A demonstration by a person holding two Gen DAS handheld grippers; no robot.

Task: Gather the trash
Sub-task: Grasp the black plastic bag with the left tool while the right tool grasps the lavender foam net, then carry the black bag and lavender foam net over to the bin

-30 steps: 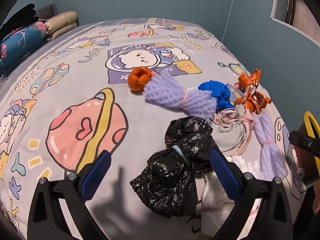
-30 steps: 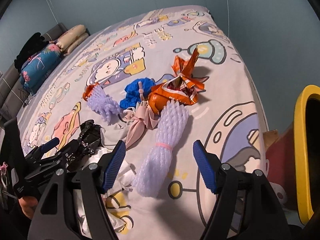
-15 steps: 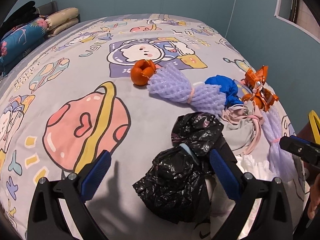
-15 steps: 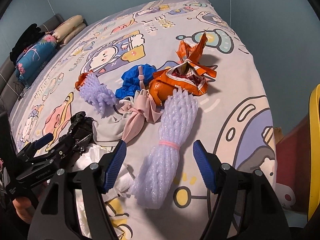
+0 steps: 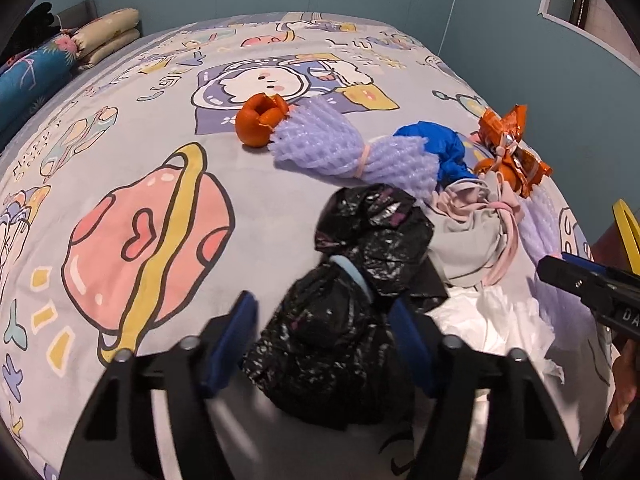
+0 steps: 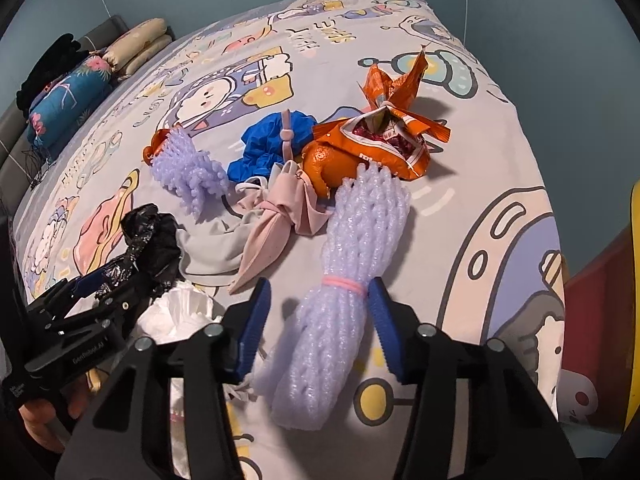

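Two foam nets here: one sits between the right tool jaws, just closing, its far pad touching; the other lies ahead of the left tool, closing around the black bag on the bed, not yet gripping.

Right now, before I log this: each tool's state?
Left tool: just closing around the black bag; grip cannot be told.
Right tool: just closing, open, foam net bundle between its pads.
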